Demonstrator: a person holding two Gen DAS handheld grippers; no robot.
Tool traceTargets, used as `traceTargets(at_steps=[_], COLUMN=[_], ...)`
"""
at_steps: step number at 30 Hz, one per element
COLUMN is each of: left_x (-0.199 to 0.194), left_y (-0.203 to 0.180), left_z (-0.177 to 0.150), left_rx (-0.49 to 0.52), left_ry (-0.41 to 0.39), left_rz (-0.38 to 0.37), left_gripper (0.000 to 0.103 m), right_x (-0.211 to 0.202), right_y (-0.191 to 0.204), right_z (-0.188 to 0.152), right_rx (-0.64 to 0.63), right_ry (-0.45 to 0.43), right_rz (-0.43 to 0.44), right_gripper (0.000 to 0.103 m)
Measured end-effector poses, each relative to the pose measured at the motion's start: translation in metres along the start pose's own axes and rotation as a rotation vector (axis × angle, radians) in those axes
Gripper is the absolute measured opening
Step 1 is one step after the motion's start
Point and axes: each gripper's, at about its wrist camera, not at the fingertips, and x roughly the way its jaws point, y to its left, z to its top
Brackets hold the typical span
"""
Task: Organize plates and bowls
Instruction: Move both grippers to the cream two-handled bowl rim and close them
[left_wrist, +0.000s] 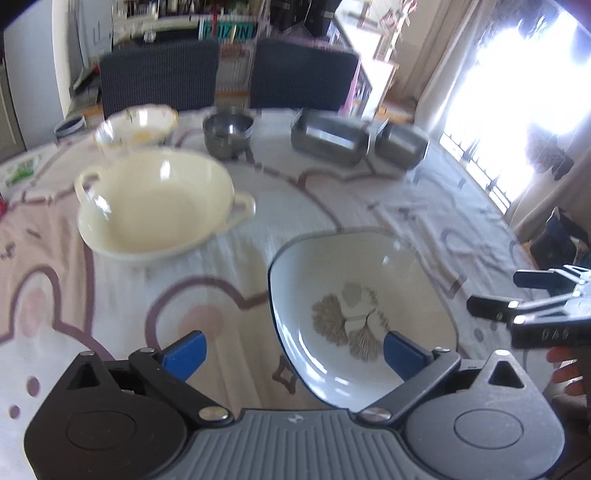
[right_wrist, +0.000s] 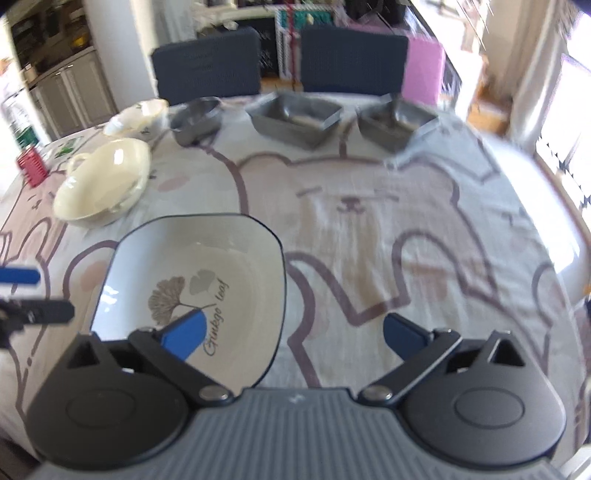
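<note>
Both grippers, left gripper (left_wrist: 293, 349) and right gripper (right_wrist: 293, 332), fingers spread wide and empty; ginkgo-leaf bowl (right_wrist: 192, 284) rests lower centre on bench (right_wrist: 369, 229); next, approach rim squarely, grip opposite edges.

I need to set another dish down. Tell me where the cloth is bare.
Largest bare patch: the bear-face cloth, right of the ginkgo dish and nearer than the two steel trays. Crowded: the far left, where the cream bowl, floral bowl and steel bowl cluster.
</note>
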Motion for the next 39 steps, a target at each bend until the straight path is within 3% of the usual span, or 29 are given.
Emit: traceTargets(at_steps=[9, 19, 26, 30, 34, 39], left_x=[-0.059, -0.072, -0.036, -0.009, 0.019, 0.048], left_y=[0.023, 0.091, 0.147, 0.178, 0.200, 0.214], left_z=[0.027, 0.080, 0.118, 0.125, 0.125, 0.119], left_rx=[-0.013, -0.126, -0.216, -0.268, -0.302, -0.322], left_ry=[-0.192, -0.341, -0.324, -0.305, -0.264, -0.213], left_rz=[0.049, 0.150, 0.187, 0.180, 0.159, 0.144], left_gripper=[0.103, 0.103, 0.103, 0.099, 0.078, 0.058], right_x=[-0.042, -0.037, 0.007, 0.036, 0.061, 0.097], right_y=[0.032, 0.072, 0.101, 0.118, 0.119, 0.113], right_z=[0.012, 0.047, 0.079, 0.087, 0.094, 0.100], right_rx=[0.003, 0.195, 0.263, 0.282, 0.353, 0.462], right_ry=[-0.196, -0.367, -0.296, -0.231, -0.165, -0.069], right_rz=[0.080, 0.221, 0.307, 0.306, 0.354, 0.395], right_gripper=[0.103, 0.103, 0.103, 0.103, 0.102, 0.081])
